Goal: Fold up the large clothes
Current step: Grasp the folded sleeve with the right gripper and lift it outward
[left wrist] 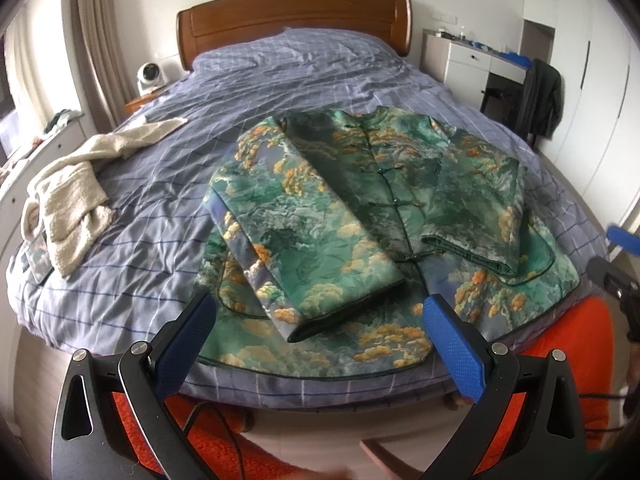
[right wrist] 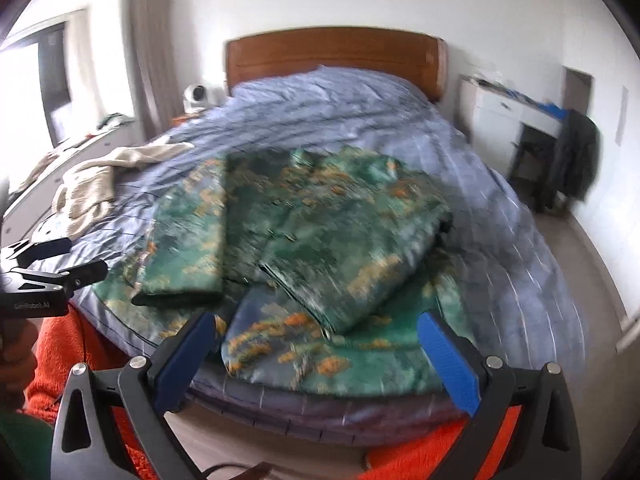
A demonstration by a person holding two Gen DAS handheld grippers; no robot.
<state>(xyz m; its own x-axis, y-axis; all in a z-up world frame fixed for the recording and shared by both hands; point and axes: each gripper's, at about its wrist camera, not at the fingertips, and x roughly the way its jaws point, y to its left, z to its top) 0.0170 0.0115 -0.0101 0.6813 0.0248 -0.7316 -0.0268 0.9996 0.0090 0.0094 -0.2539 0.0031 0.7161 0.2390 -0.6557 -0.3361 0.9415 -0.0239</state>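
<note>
We find the green patterned jacket (left wrist: pixel 360 208) lying front-up on the near half of the bed (left wrist: pixel 280 80), collar toward the headboard (left wrist: pixel 296 16), hem at the near edge. Both sleeves are folded inward over the body: the left sleeve (left wrist: pixel 304 240) runs diagonally toward the near edge, the right sleeve (left wrist: pixel 480 216) lies across the right side. A row of knot buttons runs down the centre.

We record the left gripper (left wrist: pixel 320 344) with its blue pads spread wide, holding nothing, poised off the near edge of the bed above the hem. The right gripper (right wrist: pixel 320 360) likewise stands with pads wide apart and empty, near the hem; its view is blurred.

A cream fleece garment (left wrist: pixel 72 196) lies crumpled on the left side of the bed, well apart from the jacket. A white desk (left wrist: pixel 468 60) stands far right, with a dark garment (left wrist: pixel 540 96) draped beside it. Orange clothing (left wrist: pixel 560 344) of the person shows at the near edge.
</note>
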